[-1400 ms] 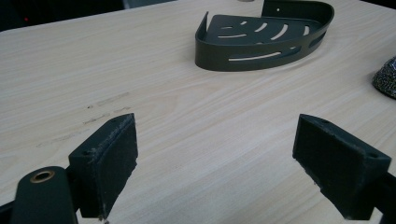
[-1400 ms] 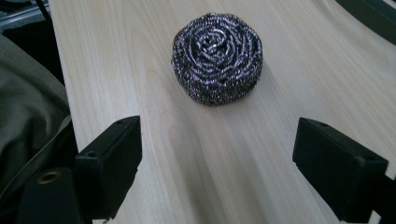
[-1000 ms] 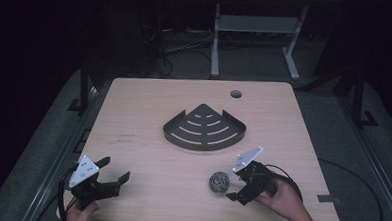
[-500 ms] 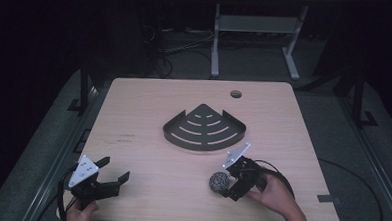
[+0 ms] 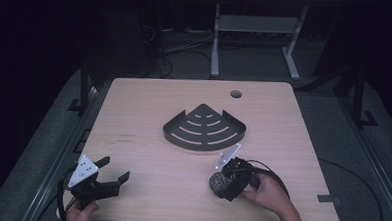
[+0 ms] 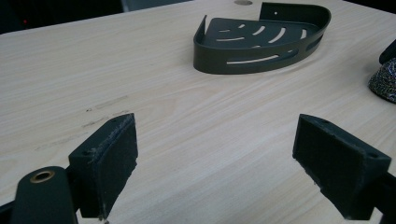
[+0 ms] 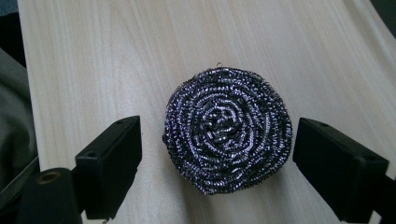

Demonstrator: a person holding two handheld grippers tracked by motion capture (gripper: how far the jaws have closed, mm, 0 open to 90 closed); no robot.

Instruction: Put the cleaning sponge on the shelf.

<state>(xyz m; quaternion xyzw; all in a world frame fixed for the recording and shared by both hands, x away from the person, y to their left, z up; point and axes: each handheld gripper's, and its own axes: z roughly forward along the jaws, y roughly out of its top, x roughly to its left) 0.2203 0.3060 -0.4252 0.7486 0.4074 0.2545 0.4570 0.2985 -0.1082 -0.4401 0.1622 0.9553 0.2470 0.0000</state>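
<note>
A round steel-wool scourer (image 7: 227, 130) lies flat on the wooden table (image 5: 149, 103). My right gripper (image 7: 217, 158) stands open right over it, one jaw on each side, with small gaps to the scourer. From the high view, the right gripper (image 5: 220, 183) covers part of the scourer (image 5: 216, 182) near the table's front. A black slotted corner shelf (image 5: 204, 128) lies in the middle of the table, also seen as the corner shelf (image 6: 261, 37). My left gripper (image 5: 115, 171) is open at the front left corner, with nothing between its jaws; the left gripper (image 6: 215, 158) faces the shelf.
A cable hole (image 5: 235, 94) sits in the table's far right part. Cables trail off the front edge beside each hand. The scourer's edge (image 6: 385, 81) shows at the right side of the left gripper view. Dark floor and a white stand (image 5: 252, 28) lie beyond the table.
My right gripper has moved left and forward onto the scourer, so its jaws now straddle it. The left gripper has stayed in place.
</note>
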